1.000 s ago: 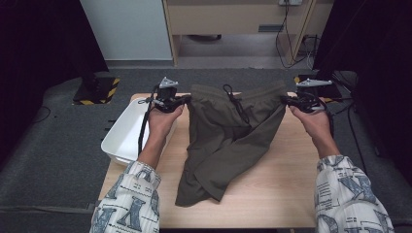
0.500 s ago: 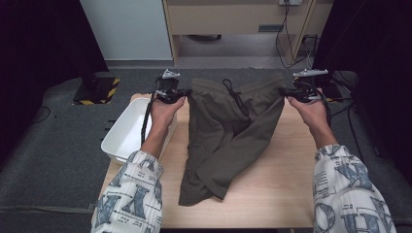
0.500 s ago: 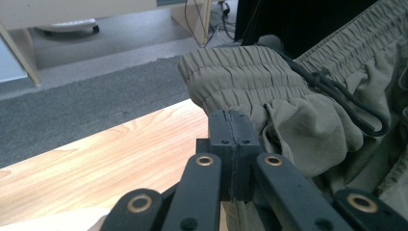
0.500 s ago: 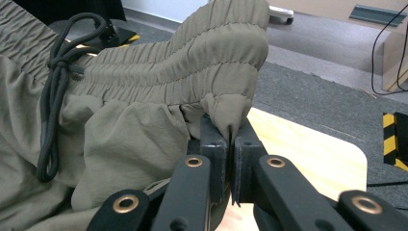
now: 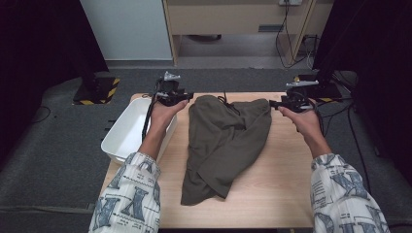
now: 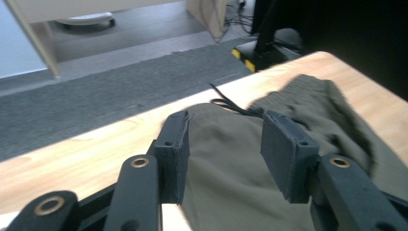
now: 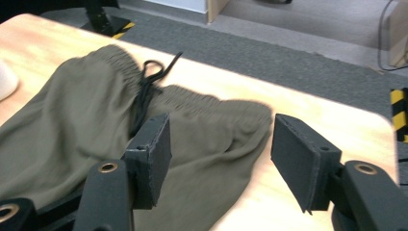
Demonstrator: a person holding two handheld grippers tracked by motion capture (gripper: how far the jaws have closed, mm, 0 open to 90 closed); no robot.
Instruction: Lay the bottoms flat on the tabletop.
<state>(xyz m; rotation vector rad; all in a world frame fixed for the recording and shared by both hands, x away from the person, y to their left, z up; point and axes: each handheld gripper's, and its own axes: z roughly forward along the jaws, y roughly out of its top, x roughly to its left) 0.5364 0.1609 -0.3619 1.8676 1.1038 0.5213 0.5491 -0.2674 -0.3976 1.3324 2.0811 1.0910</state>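
One pair of olive shorts point(image 5: 221, 141) lies on the table point(image 5: 282, 194), waistband at the far edge, legs trailing toward the person. It sits between the two grippers.

Left gripper point(image 5: 187, 95): its jaws have just been opening and now stand roughly half apart with nothing clamped. In the left gripper view the waistband corner lies below and just ahead of the pads point(image 6: 175, 154), and cloth shows through the gap, but no pad presses on it.

Right gripper point(image 5: 275, 103): its jaws have also just been opening, now wide apart and empty. In the right gripper view the other waistband corner lies between and just beyond the fingertips point(image 7: 154, 154), untouched. The black drawstring point(image 7: 146, 84) is off to the left of the left pad.

Handling, my read: light, soft woven cloth with no stiffness, so it drapes and bunches wherever it is unsupported. Not fragile, and not slippery against rubber pads. The elastic waistband is the thickest, most grippable part; pinch each outer corner there, through both layers, so the front does not peel away. Keep clear of the drawstring, since it would slide out.

Count: one shorts, one drawstring, one white bin point(image 5: 128, 131) beyond the left gripper's outer side, one table, two grippers.
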